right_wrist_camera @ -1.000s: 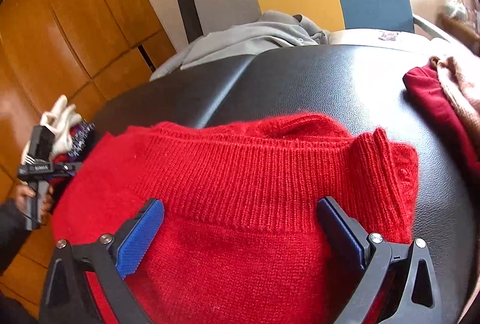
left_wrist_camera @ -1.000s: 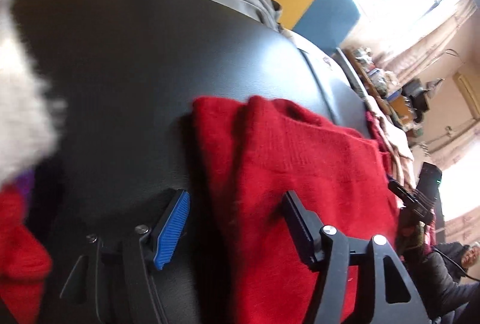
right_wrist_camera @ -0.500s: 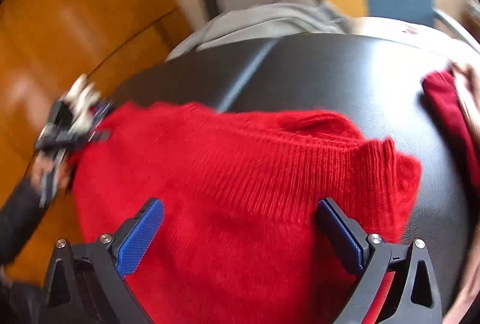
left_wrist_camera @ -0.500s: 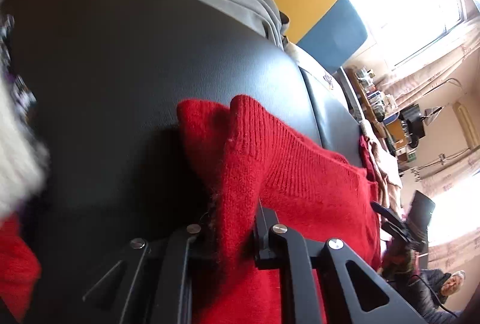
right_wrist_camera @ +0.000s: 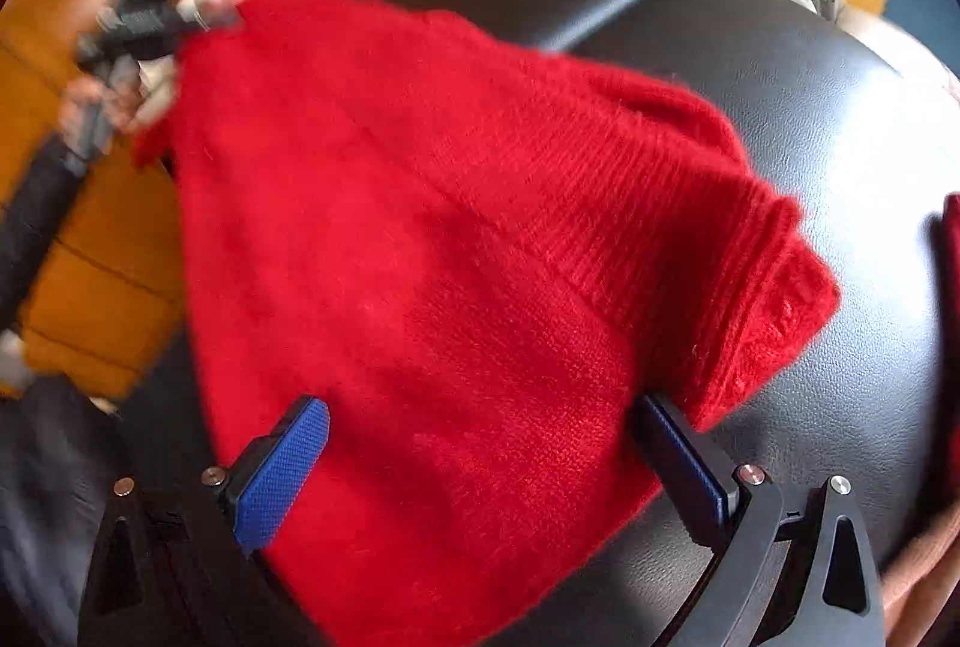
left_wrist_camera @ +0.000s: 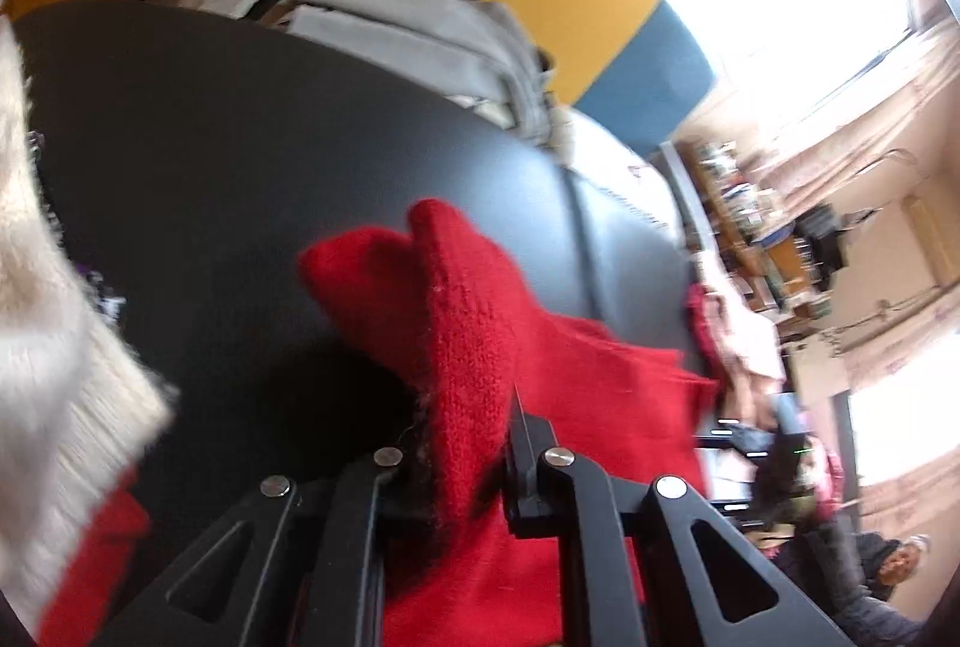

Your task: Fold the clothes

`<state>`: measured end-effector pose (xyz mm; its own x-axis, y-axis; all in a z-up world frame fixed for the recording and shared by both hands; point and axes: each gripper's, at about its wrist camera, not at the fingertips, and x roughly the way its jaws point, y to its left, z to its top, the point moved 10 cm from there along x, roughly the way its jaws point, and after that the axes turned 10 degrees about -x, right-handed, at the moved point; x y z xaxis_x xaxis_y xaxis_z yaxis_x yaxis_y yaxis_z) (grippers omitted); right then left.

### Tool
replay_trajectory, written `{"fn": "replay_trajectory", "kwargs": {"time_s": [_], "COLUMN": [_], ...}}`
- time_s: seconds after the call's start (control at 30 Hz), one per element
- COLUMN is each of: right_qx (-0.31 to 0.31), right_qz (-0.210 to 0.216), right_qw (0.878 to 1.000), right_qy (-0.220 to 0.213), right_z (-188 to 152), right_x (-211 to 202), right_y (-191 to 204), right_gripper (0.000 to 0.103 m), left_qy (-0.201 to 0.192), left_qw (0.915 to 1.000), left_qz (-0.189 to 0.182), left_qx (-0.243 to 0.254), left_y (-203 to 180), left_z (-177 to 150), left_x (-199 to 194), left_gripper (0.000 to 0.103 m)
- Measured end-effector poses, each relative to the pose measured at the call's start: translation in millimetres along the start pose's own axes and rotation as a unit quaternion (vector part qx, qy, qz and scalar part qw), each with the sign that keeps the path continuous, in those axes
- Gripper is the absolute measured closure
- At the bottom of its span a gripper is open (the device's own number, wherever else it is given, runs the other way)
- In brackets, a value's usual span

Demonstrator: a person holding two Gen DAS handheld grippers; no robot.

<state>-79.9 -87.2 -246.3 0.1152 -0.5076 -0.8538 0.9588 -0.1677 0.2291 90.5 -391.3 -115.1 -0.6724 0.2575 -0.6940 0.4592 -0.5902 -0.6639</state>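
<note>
Lifted since a moment ago, the red sweater point(right_wrist_camera: 456, 251) hangs over the black counter point(right_wrist_camera: 828, 119), one corner pinched in my left hand-held gripper point(left_wrist_camera: 462, 458), while my right hand-held gripper point(right_wrist_camera: 480, 461) stays spread beneath it.

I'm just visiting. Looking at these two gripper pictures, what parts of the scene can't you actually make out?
- Left wrist view: the left gripper fingertips are buried in the red sweater.
- Right wrist view: the far sweater corner and the hand there are motion-blurred.
- Right wrist view: the sweater's near hem is cut off by the bottom edge, behind the open right gripper.
- Left wrist view: the white knit is blurred and cropped at the left edge.
</note>
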Motion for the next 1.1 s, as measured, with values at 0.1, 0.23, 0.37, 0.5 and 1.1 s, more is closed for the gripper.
{"fn": "replay_trajectory", "kwargs": {"time_s": [0.1,0.23,0.37,0.5,1.1], "right_qx": [0.003,0.006,0.017,0.03,0.042], "right_qz": [-0.001,-0.015,-0.018,-0.014,0.007], "right_qw": [1.0,0.999,0.996,0.991,0.982], "right_qy": [-0.009,-0.048,-0.086,-0.129,-0.184], "right_z": [-4,-7,-9,-13,-13], "right_x": [6,5,2,-1,-9], "right_y": [-2,-1,-1,4,5], "right_gripper": [0.0,0.0,0.0,0.0,0.0], "left_qy": [0.004,0.011,0.014,0.035,0.128], "left_qw": [0.998,0.9912,0.9865,0.9876,0.9886], "left_qz": [-0.062,-0.129,-0.159,-0.148,-0.05], "left_qx": [-0.013,-0.028,-0.035,-0.036,-0.061], "left_y": [-41,-96,-144,-173,-225], "left_z": [-14,-34,-46,-67,-158], "left_x": [-8,-8,7,44,214], "left_gripper": [0.09,0.09,0.09,0.091,0.091]}}
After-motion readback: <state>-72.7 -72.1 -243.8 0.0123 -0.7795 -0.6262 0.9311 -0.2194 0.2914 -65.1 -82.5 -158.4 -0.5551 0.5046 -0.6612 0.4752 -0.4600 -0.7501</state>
